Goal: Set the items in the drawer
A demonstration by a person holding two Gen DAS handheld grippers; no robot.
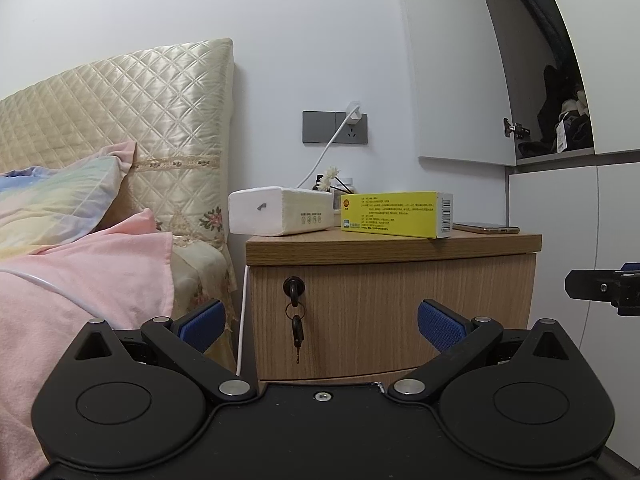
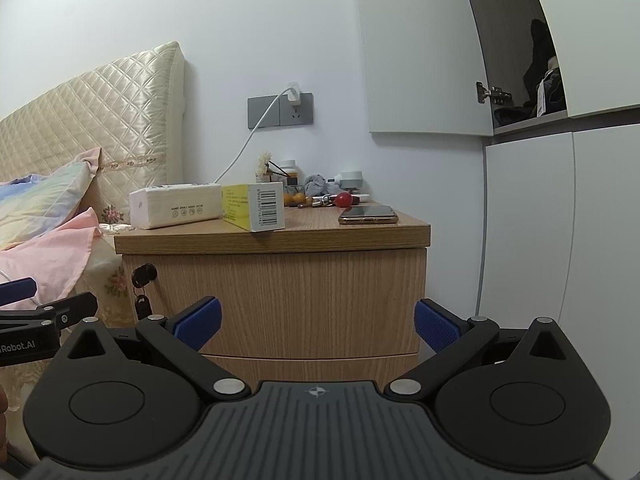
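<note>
Nightstand: red ball right-view only.

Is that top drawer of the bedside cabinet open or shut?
Shut. The drawer front sits flush under the cabinet top, with no gap showing, and a key hangs in its lock.
</note>
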